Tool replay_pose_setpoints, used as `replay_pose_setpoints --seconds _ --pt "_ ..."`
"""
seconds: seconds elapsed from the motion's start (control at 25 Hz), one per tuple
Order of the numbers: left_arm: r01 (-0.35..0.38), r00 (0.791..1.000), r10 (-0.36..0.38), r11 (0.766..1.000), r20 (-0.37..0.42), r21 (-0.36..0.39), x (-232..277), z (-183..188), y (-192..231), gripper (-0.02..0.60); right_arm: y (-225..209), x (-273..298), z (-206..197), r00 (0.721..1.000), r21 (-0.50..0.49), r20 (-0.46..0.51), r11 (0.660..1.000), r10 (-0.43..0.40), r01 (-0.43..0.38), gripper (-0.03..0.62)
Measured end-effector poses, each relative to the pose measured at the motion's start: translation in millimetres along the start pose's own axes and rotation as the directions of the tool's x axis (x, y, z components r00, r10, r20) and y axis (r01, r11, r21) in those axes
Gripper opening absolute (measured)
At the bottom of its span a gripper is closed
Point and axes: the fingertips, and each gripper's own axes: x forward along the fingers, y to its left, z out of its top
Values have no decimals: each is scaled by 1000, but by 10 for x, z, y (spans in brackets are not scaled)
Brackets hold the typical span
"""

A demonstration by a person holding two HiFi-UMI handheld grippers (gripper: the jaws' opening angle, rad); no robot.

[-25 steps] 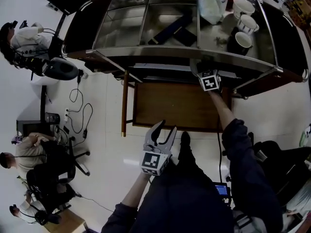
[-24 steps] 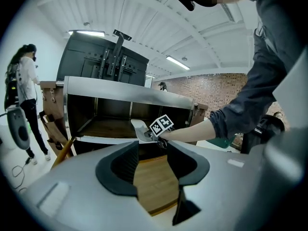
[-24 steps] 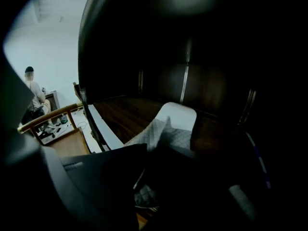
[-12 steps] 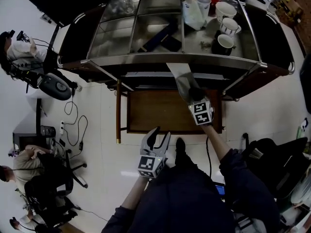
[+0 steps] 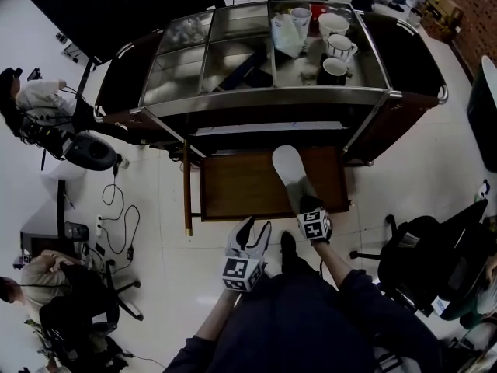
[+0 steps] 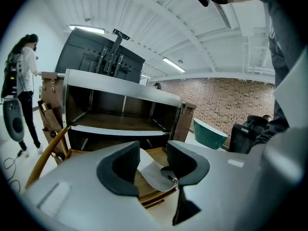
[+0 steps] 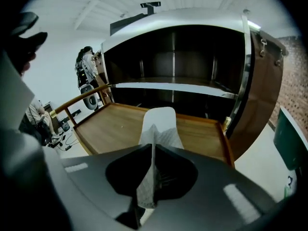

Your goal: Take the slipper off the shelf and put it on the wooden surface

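Note:
A white slipper hangs over the right part of the low wooden surface, toe toward the cart. My right gripper is shut on its heel end near the surface's front edge. In the right gripper view the slipper is pinched thin between the jaws, which have just been easing open a little, and it is still gripped above the wooden surface. My left gripper stands open and empty just in front of the surface. In the left gripper view the slipper shows beyond the left gripper.
A steel-topped cart with dark open shelves stands behind the wooden surface. Mugs and a bag sit on its top. An office chair is at the right. Cables and people are at the left. A green tub stands right of the cart.
My right gripper has pulled back from under the cart's shelf toward me, bringing the slipper out over the wooden surface. The left gripper has shifted slightly and stays open.

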Motion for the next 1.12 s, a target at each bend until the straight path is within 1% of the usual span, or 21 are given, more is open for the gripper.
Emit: replay_pose_setpoints --seconds 0.08,0.12,0.28,0.36,0.44,0.52,0.6,0.68,0.8,1.0,1.12 --pt "2 1000 -2 1000 2 4 -112 -67 -23 192 -31 -31 39 1000 3 -3 1000 -17 17 25" --pt "1 1000 -1 1000 4 4 -175 -105 -33 192 -12 -93 89 1000 9 11 1000 -15 15 25" --pt "3 1000 -3 1000 11 3 -448 -272 -108 192 263 -579 291 991 43 128 998 30 -36 21" --pt "3 1000 -3 1000 17 -4 -614 -320 -126 192 487 -893 387 977 40 201 996 66 -75 14" --pt "1 1000 -1 1000 11 -27 -829 -337 -144 192 808 -1257 483 957 29 260 990 127 -139 2" --pt "-4 1000 4 998 1 -55 -1081 -414 -135 190 1164 -1642 530 935 20 299 979 189 -204 2" --pt "-6 1000 7 997 15 -73 -1305 -529 -92 189 1461 -2002 557 917 11 333 971 221 -238 2" --pt "3 1000 -1 996 30 -87 -1485 -611 -77 185 1671 -2293 539 907 7 359 971 222 -240 2" --pt "38 999 -36 992 20 -117 -1734 -710 -166 179 1922 -2662 414 901 23 384 973 203 -229 2" --pt "101 994 -97 991 46 -91 -2014 -799 -378 170 2176 -3098 110 906 43 393 981 155 -187 2" --pt "139 990 -135 985 47 -100 -2194 -841 -533 166 2298 -3238 -40 914 27 382 987 137 -160 2"
